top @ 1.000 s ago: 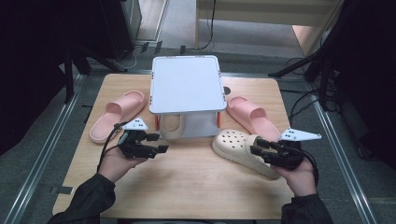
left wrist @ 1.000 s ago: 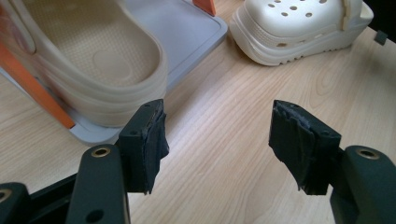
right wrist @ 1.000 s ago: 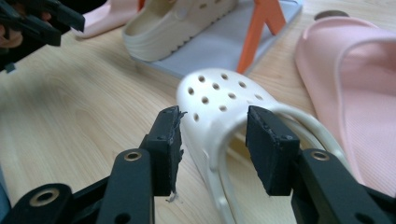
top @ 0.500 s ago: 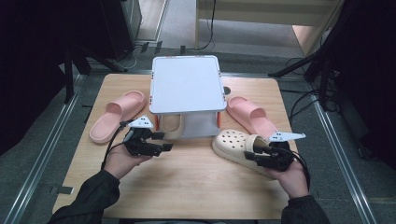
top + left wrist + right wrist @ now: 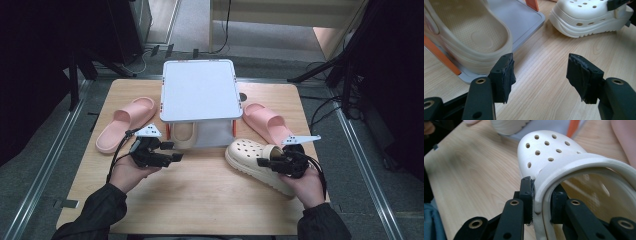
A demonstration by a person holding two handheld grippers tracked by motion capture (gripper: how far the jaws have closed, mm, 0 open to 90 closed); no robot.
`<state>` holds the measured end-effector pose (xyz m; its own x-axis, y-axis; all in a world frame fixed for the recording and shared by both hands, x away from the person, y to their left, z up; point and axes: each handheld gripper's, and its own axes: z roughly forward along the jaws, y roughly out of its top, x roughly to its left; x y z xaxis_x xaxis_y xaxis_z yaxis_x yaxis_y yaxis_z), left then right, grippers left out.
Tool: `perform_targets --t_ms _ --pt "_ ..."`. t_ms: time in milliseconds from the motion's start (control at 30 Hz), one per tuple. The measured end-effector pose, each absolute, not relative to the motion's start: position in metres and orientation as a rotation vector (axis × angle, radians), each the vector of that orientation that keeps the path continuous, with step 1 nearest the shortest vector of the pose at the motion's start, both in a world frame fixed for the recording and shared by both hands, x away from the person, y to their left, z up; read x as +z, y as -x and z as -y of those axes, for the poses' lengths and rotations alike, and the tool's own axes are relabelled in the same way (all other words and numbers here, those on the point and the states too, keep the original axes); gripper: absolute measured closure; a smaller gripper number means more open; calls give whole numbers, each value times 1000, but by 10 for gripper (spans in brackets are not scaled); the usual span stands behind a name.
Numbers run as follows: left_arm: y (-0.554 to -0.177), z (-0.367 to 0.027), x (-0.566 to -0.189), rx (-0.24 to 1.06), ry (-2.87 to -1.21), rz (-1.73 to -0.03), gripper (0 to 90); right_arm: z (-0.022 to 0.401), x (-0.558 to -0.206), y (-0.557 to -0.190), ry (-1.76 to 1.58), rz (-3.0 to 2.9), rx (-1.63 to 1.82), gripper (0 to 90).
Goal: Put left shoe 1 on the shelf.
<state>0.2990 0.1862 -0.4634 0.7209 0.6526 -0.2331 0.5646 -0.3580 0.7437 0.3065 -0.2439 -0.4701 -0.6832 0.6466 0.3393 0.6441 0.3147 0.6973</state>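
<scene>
Dark room, light wooden table [image 5: 200, 200], and a small grey two-tier shoe rack [image 5: 198, 90] sits at the far middle of it. Your right gripper [image 5: 265, 162] has just been closing, and in the right gripper view its jaws are now clamped on the rim of the cream clog [image 5: 554, 157], one pad outside the wall and one inside the opening, at the heel-strap end. That clog [image 5: 252, 157] lies on the near right of the table, toe pointing far-left toward the rack, heel toward your right hand, so its long axis already runs roughly at the lower shelf. Its mate, the other cream clog [image 5: 471, 37], is parked on that lower shelf, left side, which leaves the right side as the likely slot. Your left gripper [image 5: 172, 152] hovers near the rack's front left corner, jaws wide apart over bare wood, nothing between them. The right hand is the one that matters here. Two pink slides [image 5: 125, 122] [image 5: 267, 122] flank the rack, the right one just beyond your clog, so watch it as you lift and swing in.
</scene>
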Motion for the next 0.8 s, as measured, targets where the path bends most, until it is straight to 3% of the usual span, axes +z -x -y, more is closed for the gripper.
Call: perform_targets --t_ms 800 --pt "-274 -203 -466 140 -2026 -1022 399 144 -465 -301 -916 -2768 1365 770"
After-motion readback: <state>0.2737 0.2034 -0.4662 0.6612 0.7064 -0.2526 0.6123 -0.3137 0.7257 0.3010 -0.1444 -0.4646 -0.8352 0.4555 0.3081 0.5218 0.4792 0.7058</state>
